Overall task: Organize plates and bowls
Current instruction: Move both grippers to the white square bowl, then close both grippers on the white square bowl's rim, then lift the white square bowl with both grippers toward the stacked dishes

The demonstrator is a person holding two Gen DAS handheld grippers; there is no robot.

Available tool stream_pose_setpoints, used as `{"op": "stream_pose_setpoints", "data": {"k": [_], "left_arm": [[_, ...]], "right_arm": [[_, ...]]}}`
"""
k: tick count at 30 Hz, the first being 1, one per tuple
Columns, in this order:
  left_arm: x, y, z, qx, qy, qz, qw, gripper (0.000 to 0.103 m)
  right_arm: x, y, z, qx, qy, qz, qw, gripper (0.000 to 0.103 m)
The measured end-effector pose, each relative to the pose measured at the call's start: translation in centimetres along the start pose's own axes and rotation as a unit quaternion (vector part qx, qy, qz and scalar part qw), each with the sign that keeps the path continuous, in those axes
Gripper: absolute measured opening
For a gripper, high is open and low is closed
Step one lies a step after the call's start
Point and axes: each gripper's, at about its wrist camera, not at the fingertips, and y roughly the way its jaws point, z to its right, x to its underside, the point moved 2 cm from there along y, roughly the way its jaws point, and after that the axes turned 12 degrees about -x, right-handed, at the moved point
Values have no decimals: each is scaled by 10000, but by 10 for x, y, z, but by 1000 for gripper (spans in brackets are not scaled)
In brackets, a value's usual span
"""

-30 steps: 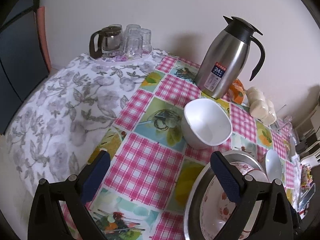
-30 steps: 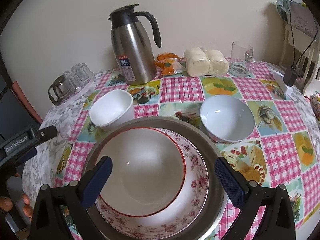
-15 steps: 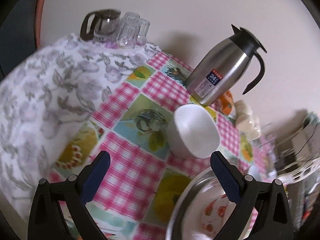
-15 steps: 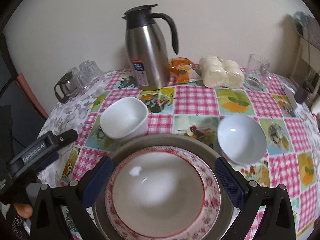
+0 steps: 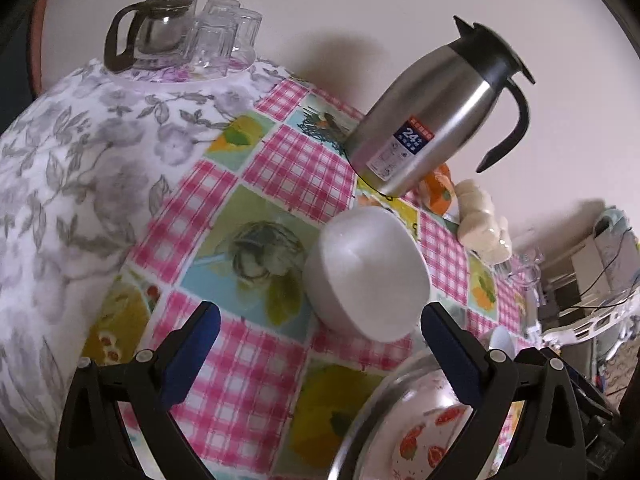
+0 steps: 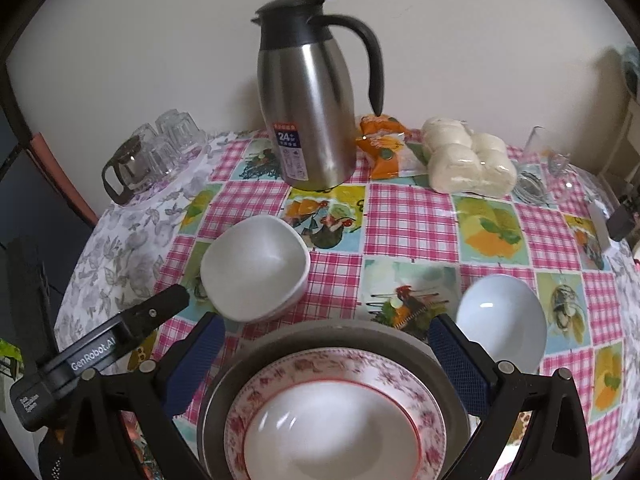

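**Two open grippers over a crowded checked table**

The table (image 6: 412, 216) wears a pink checked cloth with fruit and rooster panels; a grey floral cloth (image 5: 76, 168) covers its left end. It stands against a plain pale wall. At the back are a steel jug (image 6: 308, 116) with a black lid and handle, an orange packet (image 6: 382, 146), a bag of white buns (image 6: 468, 162) and a clear glass mug (image 6: 540, 168). On the floral end sit a glass teapot (image 5: 154, 34) and upturned glasses (image 5: 224, 36). Cables and white furniture show blurred at the far right edge.

The squarish white bowl (image 6: 256, 268) sits on the cloth left of centre, just behind the metal pan (image 6: 420, 350). Inside the pan lies a floral plate (image 6: 404, 376), and on that plate a red-rimmed bowl (image 6: 332, 436). A round white bowl (image 6: 502, 320) sits on the cloth to the right, just beside the pan.

The left gripper (image 5: 318, 354) is spread wide and holds nothing; the squarish bowl lies just ahead between its finger lines, apart from them. The right gripper (image 6: 328, 364) is also spread wide and empty, its fingers (image 6: 192, 364) either side of the pan's far rim; whether they touch it I cannot tell.
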Motion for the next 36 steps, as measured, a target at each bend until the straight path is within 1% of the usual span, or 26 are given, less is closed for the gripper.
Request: {"op": "stream_pose_setpoints", "data": {"k": [4,6,10,11,12,14,16,18,19,20,21,23,25,27,28,32,33,34,35,36], "left_arm": [[-15,11,8,-35,200,-132,9997,100],[-23,18,7,-180,199,-198,9994,100],[-32,32,2,-219,112,-384,9990,99],[-34,36,2,-204,106,-439,9988,95],[-34,39,2,-194,110,-468,9987,88],[-35,45,2,-181,130,-553,9982,79],[-34,50,4,-185,136,-628,9978,79],[-34,56,4,-127,119,-708,9973,74],[-34,58,5,-98,119,-741,9971,72],[-34,60,6,-69,127,-789,9968,68],[-34,62,7,-58,133,-829,9965,65],[-33,68,9,-71,138,-928,9956,62],[-33,71,11,-59,143,-974,9951,59],[-32,75,13,4,145,-1015,9947,52],[-32,76,13,13,157,-1022,9946,51],[-29,82,15,22,178,-1091,9939,29],[-28,83,15,49,173,-1101,9938,25],[-27,83,16,96,169,-1096,9938,23],[-27,82,17,87,184,-1076,9940,23],[-27,81,19,14,262,-1046,9942,22]], "right_arm": [[-14,22,-2,-16,50,-238,9997,102],[-19,33,-3,45,14,-333,9994,100],[-27,53,0,90,118,-581,9982,90],[-28,58,2,119,169,-630,9978,86],[-29,63,3,167,199,-673,9974,85],[-30,72,4,224,205,-738,9968,82],[-31,80,4,257,193,-820,9961,80],[-32,88,2,304,160,-904,9953,75],[-33,92,2,337,153,-958,9947,70],[-33,96,2,354,152,-1004,9942,66],[-33,98,2,365,146,-1038,9938,64],[-33,105,1,392,116,-1114,9929,56],[-32,113,0,387,113,-1230,9916,51],[-31,118,-1,403,78,-1321,9904,45],[-30,121,-3,395,35,-1362,9899,39],[-30,126,-7,355,-33,-1416,9893,27],[-30,127,-7,354,-32,-1440,9889,26],[-29,129,-7,361,-16,-1478,9884,23],[-29,130,-6,363,14,-1508,9879,19],[-29,130,-7,325,20,-1510,9880,17]]}}
